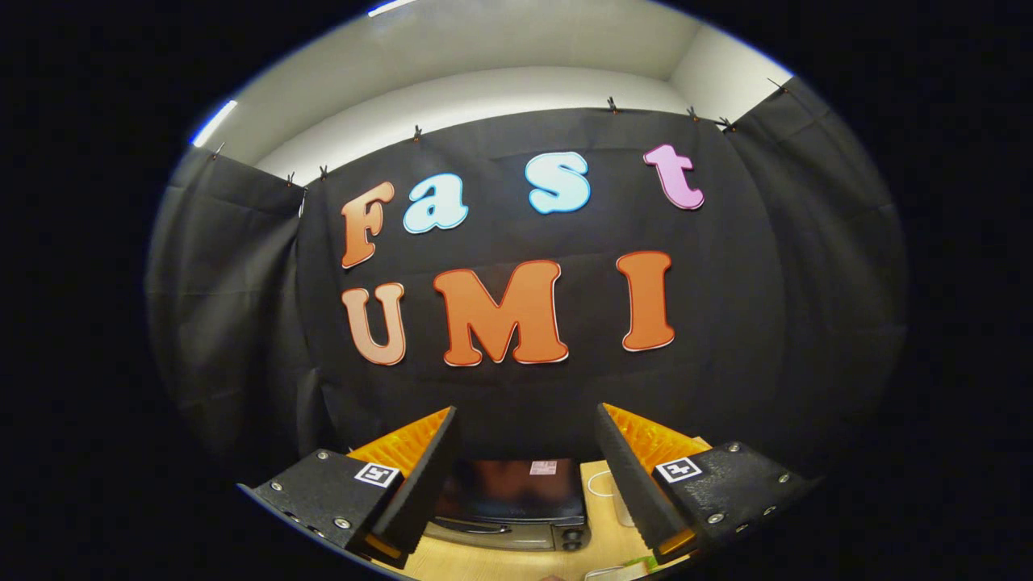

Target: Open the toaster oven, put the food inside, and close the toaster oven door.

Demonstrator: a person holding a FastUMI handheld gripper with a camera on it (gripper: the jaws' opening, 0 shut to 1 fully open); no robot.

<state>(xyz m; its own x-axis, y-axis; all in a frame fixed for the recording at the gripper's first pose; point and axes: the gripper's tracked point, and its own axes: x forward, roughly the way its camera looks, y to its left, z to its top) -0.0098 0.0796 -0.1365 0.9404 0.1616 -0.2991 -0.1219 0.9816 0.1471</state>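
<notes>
two fingers of gripper spread wide, holding nothing. toaster oven sits on wooden desk below/between them, door looks shut. risk: gripper high & far off, so coming down could miss handle.

we see toaster oven on table below, between the spread fingers, booth wall behind.

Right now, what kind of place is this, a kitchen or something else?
Probably a recording booth, not a real kitchen: black cloth wall hangs clipped all round, and a dark toaster oven sits on a light wooden table, seen between the open gripper fingers.
</notes>
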